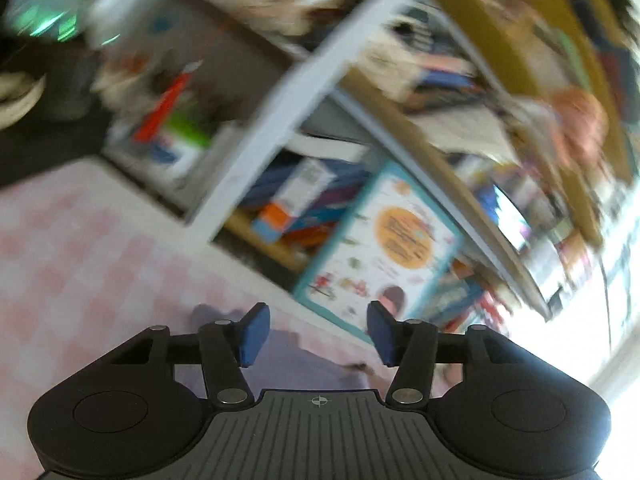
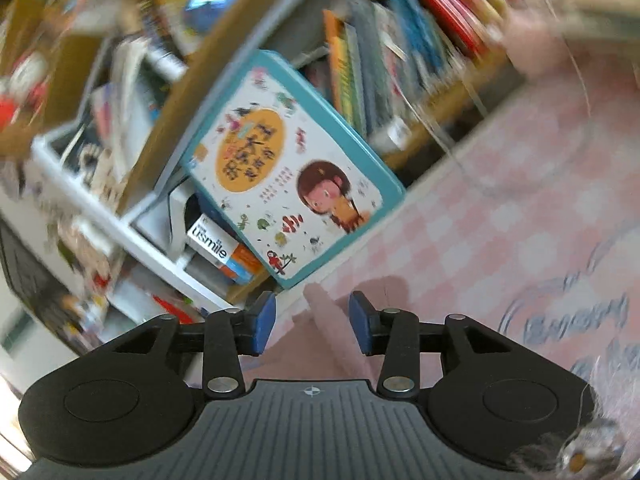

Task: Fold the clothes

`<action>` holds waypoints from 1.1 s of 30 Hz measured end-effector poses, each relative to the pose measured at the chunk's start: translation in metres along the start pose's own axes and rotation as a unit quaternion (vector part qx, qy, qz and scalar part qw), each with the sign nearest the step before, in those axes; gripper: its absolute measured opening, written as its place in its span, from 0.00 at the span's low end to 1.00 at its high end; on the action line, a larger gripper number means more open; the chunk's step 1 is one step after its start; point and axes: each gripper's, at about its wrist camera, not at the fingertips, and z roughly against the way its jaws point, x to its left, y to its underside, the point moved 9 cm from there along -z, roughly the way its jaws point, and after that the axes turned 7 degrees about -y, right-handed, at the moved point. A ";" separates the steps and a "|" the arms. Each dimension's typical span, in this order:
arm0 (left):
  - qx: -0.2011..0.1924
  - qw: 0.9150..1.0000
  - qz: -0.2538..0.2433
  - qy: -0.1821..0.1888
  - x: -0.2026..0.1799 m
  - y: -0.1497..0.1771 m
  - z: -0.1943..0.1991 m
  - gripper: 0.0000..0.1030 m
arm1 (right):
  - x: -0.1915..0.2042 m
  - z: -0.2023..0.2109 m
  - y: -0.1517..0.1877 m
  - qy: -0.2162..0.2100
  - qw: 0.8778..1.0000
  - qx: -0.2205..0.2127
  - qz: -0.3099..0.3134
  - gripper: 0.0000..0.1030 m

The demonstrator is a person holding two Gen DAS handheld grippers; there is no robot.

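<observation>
Both views are motion-blurred. My left gripper (image 1: 316, 334) is open and empty, held above a pink checked surface (image 1: 80, 248); a lilac piece of cloth (image 1: 296, 364) lies just below its fingers. My right gripper (image 2: 312, 326) is open and empty above the same pink checked surface (image 2: 500, 208). A pale pink garment (image 2: 340, 344) lies under its fingers, and a pink garment with blue lettering (image 2: 576, 320) spreads at the right.
A cluttered bookshelf (image 2: 224, 56) stands right behind the surface, with a teal-edged picture book (image 2: 296, 168) leaning on it, also in the left wrist view (image 1: 384, 248). Boxes (image 2: 220, 248) and books fill the shelves. A furry item (image 2: 576, 452) sits at bottom right.
</observation>
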 end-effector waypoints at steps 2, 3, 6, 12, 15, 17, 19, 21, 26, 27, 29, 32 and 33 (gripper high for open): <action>0.023 0.999 -0.047 -0.004 -0.011 0.009 -0.004 0.40 | 0.015 0.000 0.003 0.014 0.996 0.010 0.085 0.37; 0.038 0.997 -0.067 -0.017 -0.014 0.016 -0.010 0.34 | 0.024 -0.002 0.007 0.018 0.991 0.020 0.129 0.37; 0.070 0.992 -0.095 -0.046 -0.014 0.033 -0.031 0.26 | 0.042 -0.015 0.024 0.023 0.974 0.056 0.220 0.26; 0.095 0.987 -0.094 -0.089 0.006 0.048 -0.063 0.26 | 0.028 -0.054 0.050 0.061 0.956 0.147 0.245 0.18; 0.094 0.981 -0.094 -0.138 0.027 0.045 -0.070 0.27 | -0.001 -0.064 0.045 0.087 0.963 0.155 0.201 0.01; 0.075 0.982 -0.081 -0.151 0.042 0.035 -0.062 0.29 | -0.010 -0.060 0.034 0.098 0.969 0.133 0.186 0.00; 0.051 0.980 -0.077 -0.175 0.053 0.023 -0.052 0.29 | -0.016 -0.054 0.022 0.121 0.969 0.105 0.187 0.00; 0.035 0.978 -0.100 -0.178 0.054 0.015 -0.046 0.33 | -0.019 -0.045 0.011 0.161 0.959 0.077 0.219 0.05; 0.027 0.978 -0.167 -0.120 0.031 0.017 -0.042 0.74 | -0.007 -0.042 0.012 0.115 0.962 0.082 0.235 0.45; 0.029 0.975 -0.182 -0.122 0.027 0.020 -0.045 0.74 | -0.003 -0.043 0.015 0.111 0.960 0.088 0.242 0.45; 0.037 0.967 -0.209 -0.139 0.021 0.026 -0.053 0.72 | -0.001 -0.050 0.022 0.125 0.951 0.104 0.262 0.44; 0.082 0.958 -0.208 -0.181 0.030 0.037 -0.071 0.27 | -0.009 -0.063 0.034 0.147 0.943 0.136 0.265 0.13; 0.101 0.956 -0.201 -0.190 0.034 0.041 -0.076 0.21 | -0.011 -0.067 0.036 0.139 0.946 0.144 0.256 0.08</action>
